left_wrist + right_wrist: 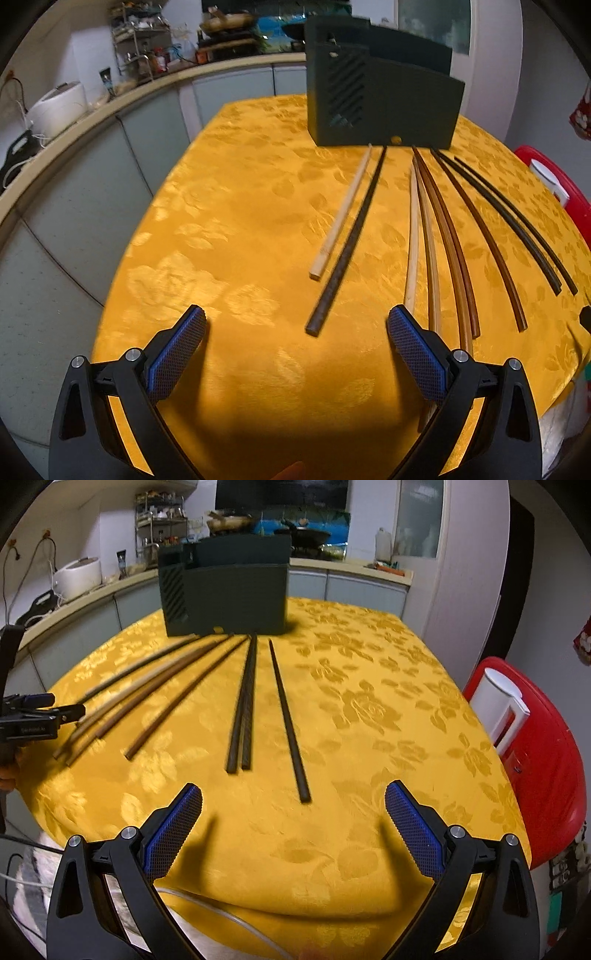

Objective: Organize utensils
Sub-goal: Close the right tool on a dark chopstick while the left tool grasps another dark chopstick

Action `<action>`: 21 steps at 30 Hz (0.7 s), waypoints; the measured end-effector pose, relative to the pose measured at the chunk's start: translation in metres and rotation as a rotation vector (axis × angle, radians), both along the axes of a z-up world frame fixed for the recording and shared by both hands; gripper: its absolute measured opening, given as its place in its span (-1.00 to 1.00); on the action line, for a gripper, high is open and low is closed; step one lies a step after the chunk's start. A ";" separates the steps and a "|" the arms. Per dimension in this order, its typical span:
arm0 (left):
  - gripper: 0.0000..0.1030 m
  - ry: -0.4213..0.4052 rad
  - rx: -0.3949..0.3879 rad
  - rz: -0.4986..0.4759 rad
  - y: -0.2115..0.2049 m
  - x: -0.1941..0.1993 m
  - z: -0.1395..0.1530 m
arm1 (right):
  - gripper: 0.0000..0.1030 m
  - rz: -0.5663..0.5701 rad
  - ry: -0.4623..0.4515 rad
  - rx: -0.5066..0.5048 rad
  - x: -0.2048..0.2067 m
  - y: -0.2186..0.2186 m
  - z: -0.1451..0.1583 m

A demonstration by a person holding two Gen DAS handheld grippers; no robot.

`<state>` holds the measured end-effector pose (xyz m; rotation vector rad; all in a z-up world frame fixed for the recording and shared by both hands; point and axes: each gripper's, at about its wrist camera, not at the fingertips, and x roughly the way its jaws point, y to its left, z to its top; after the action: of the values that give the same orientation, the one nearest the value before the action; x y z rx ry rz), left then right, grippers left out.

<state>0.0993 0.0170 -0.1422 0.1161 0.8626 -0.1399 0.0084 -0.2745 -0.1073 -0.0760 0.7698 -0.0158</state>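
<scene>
A: Left wrist view: the left tool (295, 325) is held released above the near edge of the bench (229, 206), with nothing between its blue pads. Why are the chopsticks laid out that way?

B: They are spread in a fan on the yellow cloth, thin ends toward the dark holder (384, 107) at the far side, so it seems each one can be picked by its thick near end and carried forward. A pale chopstick (341, 212) and a black chopstick (351, 236) lie side by side nearest the left tool; the brown ones are found just to the right.

A: And the right tool (293, 801)?

B: It is also seen released and empty. A single dark chopstick (286, 716) is lined up almost between its fingers, and a dark pair (245, 701) lies just to its left.

A: Is anything in the way?

B: Little is seen on the cloth itself. A red chair (535, 746) stands beside the bench, and the left tool is visible at the edge of the right view, near the brown sticks, so crossing arms could be a risk.
</scene>
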 end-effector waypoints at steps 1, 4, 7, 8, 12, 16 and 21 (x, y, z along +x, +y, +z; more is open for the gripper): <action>0.86 -0.002 -0.021 0.007 0.002 0.000 -0.001 | 0.87 -0.004 0.004 -0.003 0.000 -0.001 -0.002; 0.86 0.004 -0.026 0.001 0.003 0.002 -0.001 | 0.87 -0.010 0.003 -0.002 -0.001 -0.005 -0.005; 0.86 -0.002 -0.024 -0.010 0.004 0.002 -0.001 | 0.87 -0.006 0.011 -0.002 -0.002 -0.006 -0.008; 0.86 -0.004 -0.024 -0.014 0.004 0.001 -0.001 | 0.87 -0.004 0.016 -0.001 -0.001 -0.006 -0.009; 0.85 -0.004 -0.025 -0.026 0.004 0.001 -0.001 | 0.87 -0.007 0.042 0.028 -0.001 -0.009 -0.015; 0.30 -0.031 -0.031 -0.056 0.002 -0.003 0.003 | 0.87 -0.023 0.058 0.099 -0.001 -0.016 -0.018; -0.24 -0.050 -0.035 -0.100 -0.004 -0.007 0.004 | 0.87 -0.008 0.048 0.093 -0.003 -0.014 -0.019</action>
<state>0.0924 0.0135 -0.1378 0.1296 0.8046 -0.2450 0.0054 -0.2885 -0.1263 0.0151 0.8174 0.0141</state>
